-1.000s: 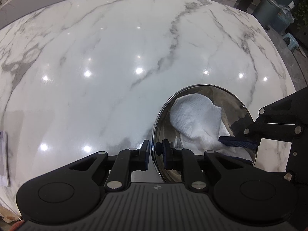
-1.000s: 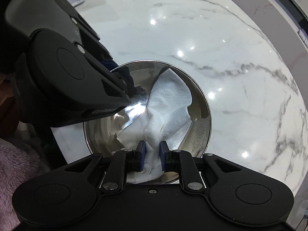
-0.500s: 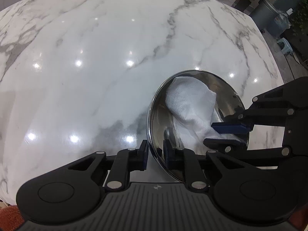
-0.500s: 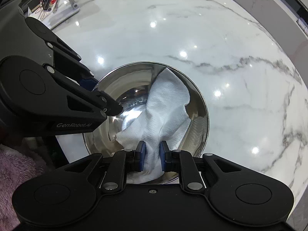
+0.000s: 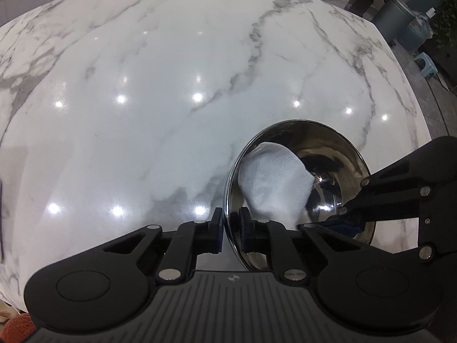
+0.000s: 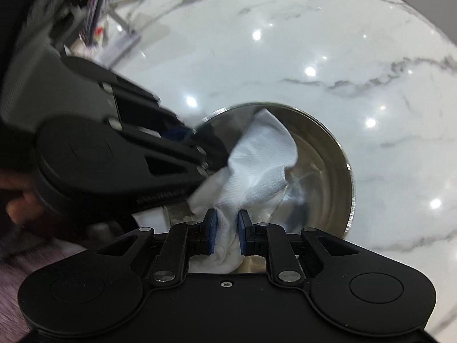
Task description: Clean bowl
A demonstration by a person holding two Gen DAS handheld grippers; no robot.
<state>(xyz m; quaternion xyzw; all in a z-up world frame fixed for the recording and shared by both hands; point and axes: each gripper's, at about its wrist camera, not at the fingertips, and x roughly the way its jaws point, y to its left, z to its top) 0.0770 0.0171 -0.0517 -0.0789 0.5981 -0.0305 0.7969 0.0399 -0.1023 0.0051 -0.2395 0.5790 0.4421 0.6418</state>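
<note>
A shiny steel bowl (image 5: 337, 148) is tilted on the white marble table. My left gripper (image 5: 230, 228) is shut on the bowl's near rim, one finger inside and one outside. A white paper towel (image 5: 274, 180) lies inside the bowl. In the right wrist view my right gripper (image 6: 226, 231) is shut on the paper towel (image 6: 257, 165), which spreads across the inside of the bowl (image 6: 328, 160). The left gripper's black body (image 6: 114, 148) shows at the bowl's left rim. The right gripper's fingers (image 5: 342, 225) reach into the bowl from the right.
The marble table (image 5: 171, 100) stretches far and left of the bowl. Its right edge (image 5: 411, 91) drops to a floor with bins and plants. Blurred clutter and a stand (image 6: 108, 14) sit at the table's far left in the right wrist view.
The towel has swept round inside the bowl, leaving the bowl's right inner wall bare. The right gripper has shifted lower and closer with the towel. The left gripper keeps its hold on the rim.
</note>
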